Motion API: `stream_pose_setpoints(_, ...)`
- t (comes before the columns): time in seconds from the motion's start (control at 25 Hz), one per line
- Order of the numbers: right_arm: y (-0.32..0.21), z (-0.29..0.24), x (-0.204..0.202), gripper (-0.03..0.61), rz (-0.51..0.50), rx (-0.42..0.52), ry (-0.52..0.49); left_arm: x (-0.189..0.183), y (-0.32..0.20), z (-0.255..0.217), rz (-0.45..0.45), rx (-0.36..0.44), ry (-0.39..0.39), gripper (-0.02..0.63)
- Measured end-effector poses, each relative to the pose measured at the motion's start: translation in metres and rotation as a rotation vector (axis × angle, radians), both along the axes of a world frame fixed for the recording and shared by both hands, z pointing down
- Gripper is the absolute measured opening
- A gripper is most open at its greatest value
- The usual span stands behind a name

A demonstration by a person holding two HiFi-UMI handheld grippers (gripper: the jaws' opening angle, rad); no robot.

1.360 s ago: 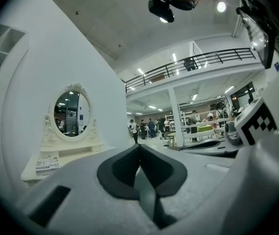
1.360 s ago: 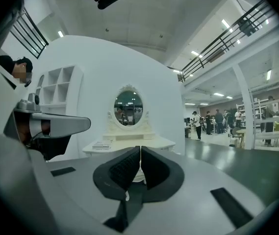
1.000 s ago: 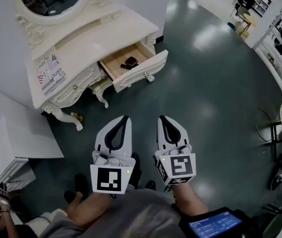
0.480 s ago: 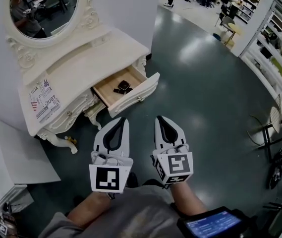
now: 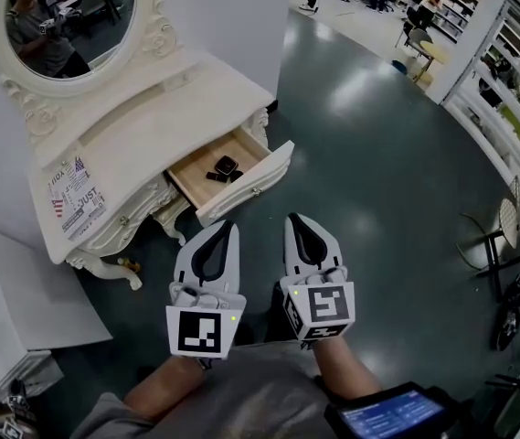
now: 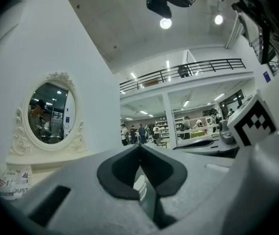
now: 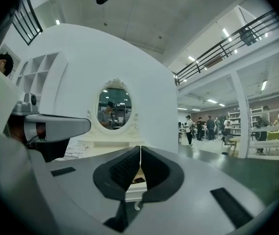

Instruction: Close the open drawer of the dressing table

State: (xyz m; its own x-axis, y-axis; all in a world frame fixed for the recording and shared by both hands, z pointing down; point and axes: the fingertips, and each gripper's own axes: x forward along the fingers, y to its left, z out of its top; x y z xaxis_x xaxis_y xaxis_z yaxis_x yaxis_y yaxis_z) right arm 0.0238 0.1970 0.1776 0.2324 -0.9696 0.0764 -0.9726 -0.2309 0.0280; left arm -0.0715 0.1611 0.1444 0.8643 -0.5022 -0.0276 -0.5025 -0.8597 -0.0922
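The counter (image 5: pixel 168 99) is cream-white, its drawer (image 5: pixel 197 179) pale tan wood inside. The floor (image 5: pixel 378 181) is dark, glossy grey-green.

A glossy dark floor (image 5: pixel 378 154) meets white walls (image 5: pixel 232 16) under ceiling lamps (image 6: pixel 165 23).

Bare dark floor (image 5: pixel 369 172) runs from the left claw (image 5: pixel 226 226) and right claw (image 5: pixel 294 218) straight up to the open drawer (image 5: pixel 252 181), which juts out of the counter (image 5: pixel 150 108) into that gap. Curvy counter legs (image 5: pixel 104 265) and a low white block (image 5: pixel 31 282) crowd the left side. The right side is wide open out to a black-framed chair (image 5: pixel 502 236).
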Motion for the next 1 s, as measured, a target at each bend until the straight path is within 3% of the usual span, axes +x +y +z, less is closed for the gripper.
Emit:
stream_pose_setpoints(0.48, -0.066, 0.032, 0.078, 0.015, -0.079, -0.038, -0.067, 0.075, -0.053, 0.026, -0.073, -0.037, -0.094, 0.014)
stream_pose_setpoints(0.76, -0.116, 0.027, 0.123, 0.015, -0.202, -0.035, -0.055, 0.121, -0.093, 0.017, -0.185, -0.037, -0.104, 0.015)
stream_pose_setpoints(1.0, -0.155, 0.023, 0.143, 0.015, -0.321, -0.034, -0.025, 0.135, -0.117, 0.008, -0.317, -0.019, -0.086, 0.015)
